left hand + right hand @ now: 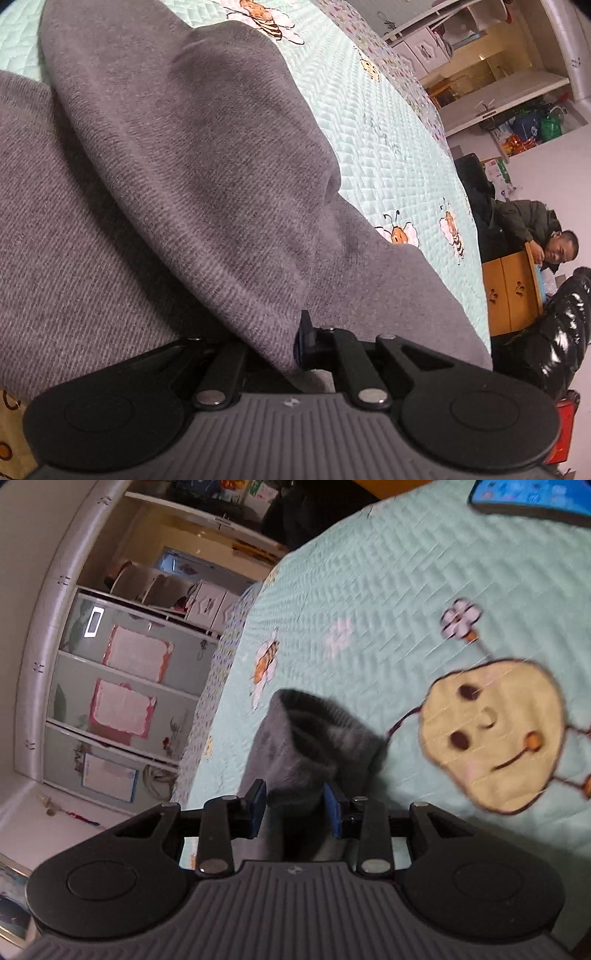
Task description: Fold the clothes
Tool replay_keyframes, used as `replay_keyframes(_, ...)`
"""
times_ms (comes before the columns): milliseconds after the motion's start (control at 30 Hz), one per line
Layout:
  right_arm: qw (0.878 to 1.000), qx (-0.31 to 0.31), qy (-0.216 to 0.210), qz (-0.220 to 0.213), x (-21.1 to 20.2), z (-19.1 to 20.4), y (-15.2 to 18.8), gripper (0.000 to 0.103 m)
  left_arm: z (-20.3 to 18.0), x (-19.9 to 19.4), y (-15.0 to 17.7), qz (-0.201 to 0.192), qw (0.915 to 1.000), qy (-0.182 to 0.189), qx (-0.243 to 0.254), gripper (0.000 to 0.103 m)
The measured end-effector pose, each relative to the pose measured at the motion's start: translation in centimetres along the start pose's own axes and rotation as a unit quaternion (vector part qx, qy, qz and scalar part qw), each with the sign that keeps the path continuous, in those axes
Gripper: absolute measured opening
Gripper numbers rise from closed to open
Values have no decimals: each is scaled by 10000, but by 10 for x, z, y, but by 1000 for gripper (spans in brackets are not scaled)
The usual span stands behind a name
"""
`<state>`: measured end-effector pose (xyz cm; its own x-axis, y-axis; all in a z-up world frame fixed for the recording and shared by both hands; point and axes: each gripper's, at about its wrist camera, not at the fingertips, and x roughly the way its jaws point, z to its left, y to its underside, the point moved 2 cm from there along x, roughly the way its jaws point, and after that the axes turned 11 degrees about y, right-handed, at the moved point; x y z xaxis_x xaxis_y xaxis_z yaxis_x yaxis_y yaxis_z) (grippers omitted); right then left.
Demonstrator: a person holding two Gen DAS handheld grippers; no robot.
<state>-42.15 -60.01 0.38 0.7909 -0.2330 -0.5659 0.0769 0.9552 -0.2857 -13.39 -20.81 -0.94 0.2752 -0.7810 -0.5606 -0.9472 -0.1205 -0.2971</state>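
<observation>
A grey knit garment [184, 184] lies heaped on a mint quilted bedspread [388, 147] and fills most of the left wrist view. My left gripper [284, 343] is shut on a folded edge of it. Only one black finger [308, 339] shows; the cloth hides the other. In the right wrist view a grey sleeve with a ribbed cuff [306, 746] rests on the bedspread [369, 590] and runs back between the blue pads [332, 808] of my right gripper [295, 806]. Those jaws stand apart around the sleeve and do not squeeze it.
A blue-screened phone [535, 496] lies at the bed's far end. Beside the sleeve is a stitched cartoon face [491, 734]. A glass-door cabinet [122, 686] stands past the bed's edge. Two people sit at an orange cabinet [513, 295] beyond the bed.
</observation>
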Motion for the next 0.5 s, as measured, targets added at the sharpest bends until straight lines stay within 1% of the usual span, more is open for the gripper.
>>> replay_keyframes(133,9995,-155,288,26,12,16,5,36,-3,2,-3,21,9999,-107,46,6)
replay_keyframes(167,9994,-173,288,7,15,19,5,28,-5,1,-5,38,9999,-151,65,6)
replay_keyframes(200,9995,-219,248,-20,16,21,5,10,-7,1,-7,70,9997,-194,113,6)
replay_keyframes(267,9989,-393,229,-67,14,27,4,8,-17,-4,-10,43,9992,-273,272,6)
replay_keyframes(333,9975,-657,198,-140,9,31,1,8,-30,-18,-12,-160,9990,-152,382,6)
replay_keyframes(400,9955,-914,144,-221,2,34,-3,7,-40,-32,-11,-289,9986,57,449,6)
replay_keyframes(467,9926,-1169,90,-301,-4,37,-6,7,-40,-33,-3,-221,9981,-14,571,7)
replay_keyframes(500,9918,-1244,120,-282,-4,34,-7,7,-34,-28,3,-120,9980,-133,604,7)
